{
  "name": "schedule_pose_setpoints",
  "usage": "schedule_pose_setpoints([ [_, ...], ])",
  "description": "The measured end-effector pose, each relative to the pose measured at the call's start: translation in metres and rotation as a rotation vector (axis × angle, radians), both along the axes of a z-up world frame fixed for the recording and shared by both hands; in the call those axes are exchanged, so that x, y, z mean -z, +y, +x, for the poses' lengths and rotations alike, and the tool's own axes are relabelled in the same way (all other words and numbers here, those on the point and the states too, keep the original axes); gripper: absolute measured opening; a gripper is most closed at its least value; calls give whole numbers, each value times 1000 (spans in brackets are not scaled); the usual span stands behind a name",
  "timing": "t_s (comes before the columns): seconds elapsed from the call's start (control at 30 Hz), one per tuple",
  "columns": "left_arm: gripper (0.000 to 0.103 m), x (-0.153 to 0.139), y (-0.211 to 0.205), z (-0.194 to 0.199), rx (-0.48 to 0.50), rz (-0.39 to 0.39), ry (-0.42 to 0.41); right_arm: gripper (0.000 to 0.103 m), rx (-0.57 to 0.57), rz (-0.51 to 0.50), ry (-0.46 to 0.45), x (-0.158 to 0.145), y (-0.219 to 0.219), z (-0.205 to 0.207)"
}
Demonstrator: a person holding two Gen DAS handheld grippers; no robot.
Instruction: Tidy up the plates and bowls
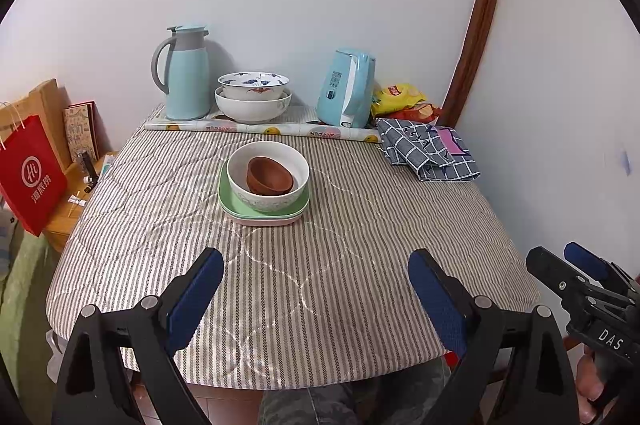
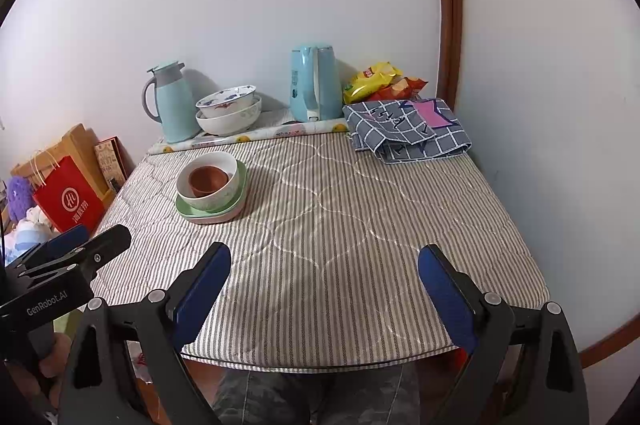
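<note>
Left wrist view: left gripper (image 1: 316, 271) spread wide, nothing between the blue pads, hanging over the near edge of the striped table cover (image 1: 360, 225). Dish stack sits ahead, slightly left of the gripper's centreline, well apart from the fingertips: brown bowl (image 1: 269, 176) tilted inside white bowl (image 1: 268, 175), which rests on green plate (image 1: 225, 199) on top of pink plate (image 1: 264, 221). Second pair, patterned bowl (image 1: 253, 85) nested in a larger white serving bowl (image 1: 253, 107), at the back by the wall, between thermos jug (image 1: 186, 73) and kettle (image 1: 348, 89). Checked cloth (image 1: 428, 149) back right. Right gripper (image 1: 560, 257) enters at the right edge, apart from everything; its jaw state can't be read from here.

Right wrist view: right gripper (image 2: 325, 267) also wide open and empty, over the near table edge. Same stack now ahead and clearly left of centre: brown bowl (image 2: 208, 180) in white bowl (image 2: 208, 185), plates beneath. Left gripper (image 2: 86, 241) at left edge, beside the stack's side of the table, not touching it.
</note>
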State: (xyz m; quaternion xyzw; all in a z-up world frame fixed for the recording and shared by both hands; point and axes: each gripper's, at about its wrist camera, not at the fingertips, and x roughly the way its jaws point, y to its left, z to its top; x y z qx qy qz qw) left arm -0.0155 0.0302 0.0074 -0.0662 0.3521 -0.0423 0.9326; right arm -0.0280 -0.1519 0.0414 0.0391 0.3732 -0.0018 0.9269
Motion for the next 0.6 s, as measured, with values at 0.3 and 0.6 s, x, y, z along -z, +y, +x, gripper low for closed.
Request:
schedule_pose_setpoints([
  [0.3, 94, -1, 3, 0, -9, 7, -3, 94, 3, -2, -7, -3, 2, -2],
  [0.6, 94, -1, 4, 1, -7, 8, -1, 94, 2, 0, -6, -3, 3, -2],
])
